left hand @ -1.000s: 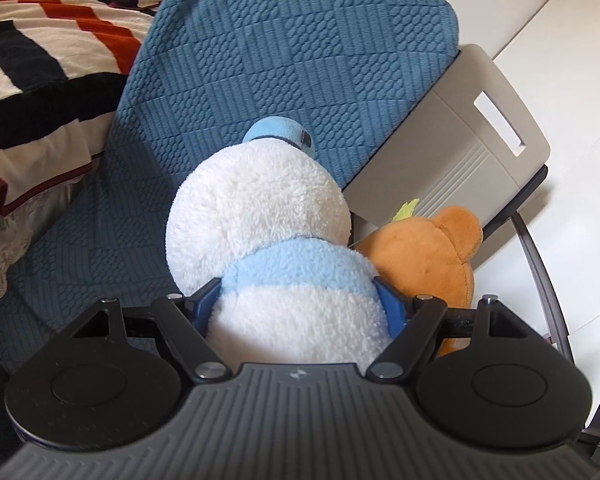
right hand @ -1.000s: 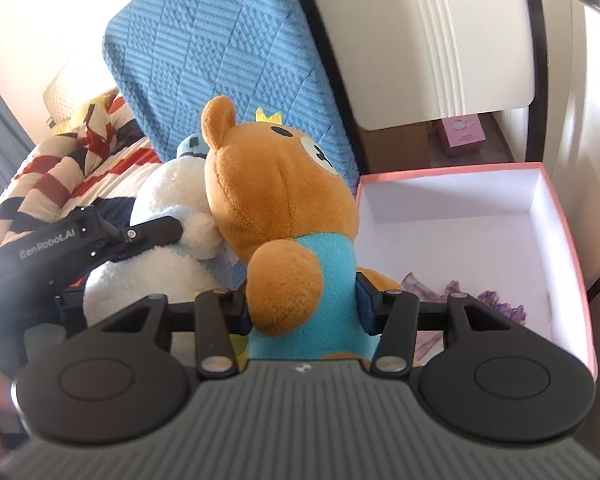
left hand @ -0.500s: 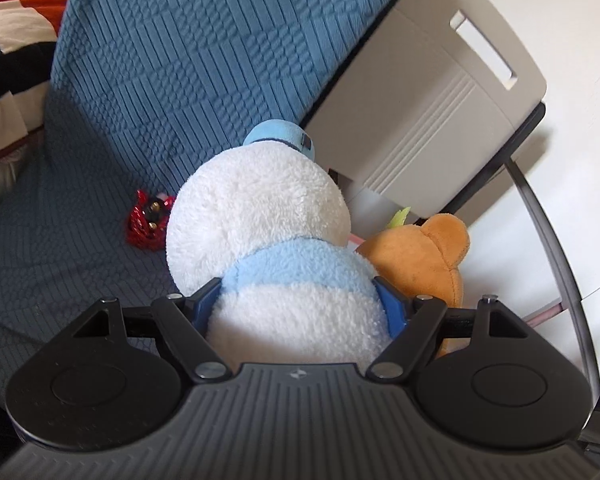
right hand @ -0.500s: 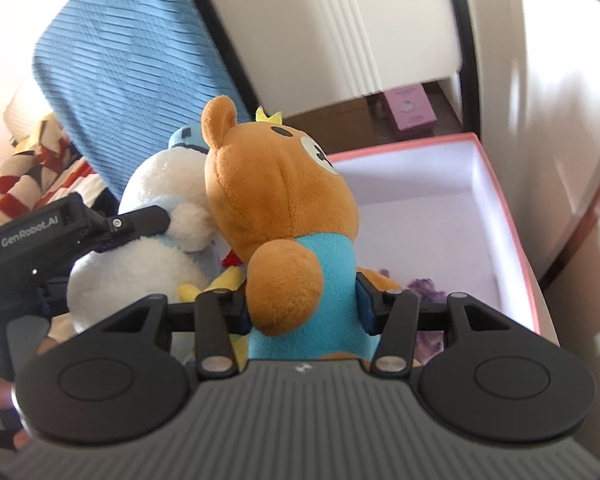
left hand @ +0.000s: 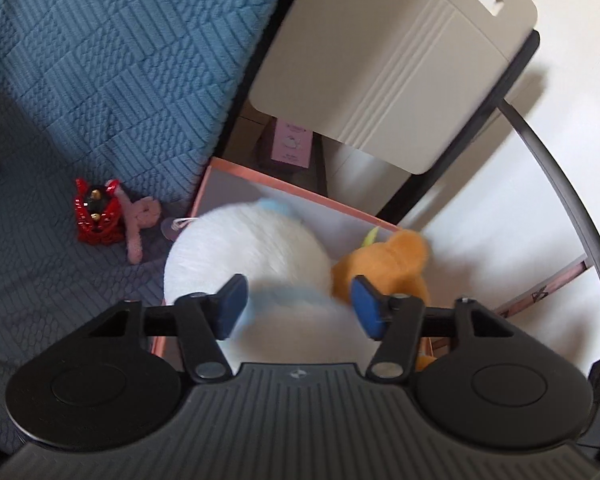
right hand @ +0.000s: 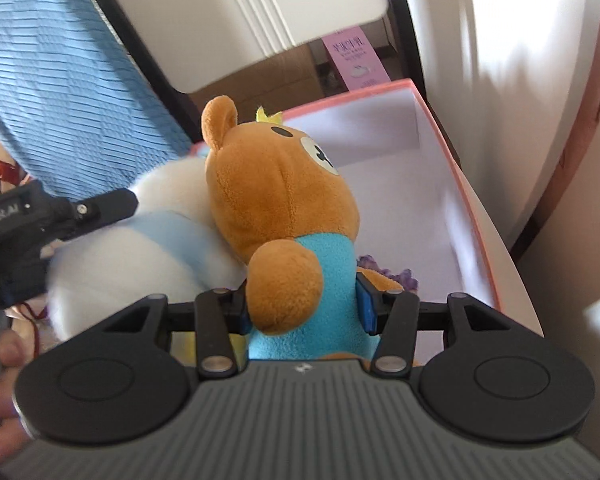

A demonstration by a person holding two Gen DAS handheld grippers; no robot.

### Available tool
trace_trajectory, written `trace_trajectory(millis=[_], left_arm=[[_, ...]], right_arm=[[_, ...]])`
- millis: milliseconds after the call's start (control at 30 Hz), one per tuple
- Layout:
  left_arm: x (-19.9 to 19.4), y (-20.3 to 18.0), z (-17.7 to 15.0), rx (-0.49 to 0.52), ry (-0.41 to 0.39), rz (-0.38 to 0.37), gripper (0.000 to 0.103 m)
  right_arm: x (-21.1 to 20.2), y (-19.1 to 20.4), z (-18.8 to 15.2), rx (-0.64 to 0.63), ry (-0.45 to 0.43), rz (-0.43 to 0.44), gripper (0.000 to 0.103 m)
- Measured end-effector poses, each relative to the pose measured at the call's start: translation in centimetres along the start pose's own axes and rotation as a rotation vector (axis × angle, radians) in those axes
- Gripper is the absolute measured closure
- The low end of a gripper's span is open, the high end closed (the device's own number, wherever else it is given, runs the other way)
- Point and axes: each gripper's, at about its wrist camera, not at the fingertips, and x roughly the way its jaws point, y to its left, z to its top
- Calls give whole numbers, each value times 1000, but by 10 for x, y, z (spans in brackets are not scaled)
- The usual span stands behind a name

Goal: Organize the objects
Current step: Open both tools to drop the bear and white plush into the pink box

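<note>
Dropping two plush toys into the pink box

The left gripper [left hand: 296, 306] stands with jaws spread wide, clear of the white plush [left hand: 244, 252], which is blurred and seems to be falling into the pink box [left hand: 284, 188]. The right gripper [right hand: 306, 308] is clamped on the orange bear [right hand: 284, 200] by its blue-shirted body, held over the same box. Judging by this, the next move calls for spreading the right jaws above the open space beside the white plush.

Blurred white lettering ending in "AI" on the black body of the left gripper [right hand: 108, 204], unreadable print above a small drawing on the pink carton [right hand: 354, 60], pink carton label illegible from the left wrist
</note>
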Motion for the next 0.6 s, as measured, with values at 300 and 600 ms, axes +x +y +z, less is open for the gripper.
trace_trajectory(millis=[300, 600], left_arm=[[22, -3, -9, 7, 54, 6, 41], [-2, -16, -3, 70, 54, -14, 41]], right_arm=[[25, -31, -9, 57, 55, -62, 51], [9, -31, -4, 60, 11, -93, 45]])
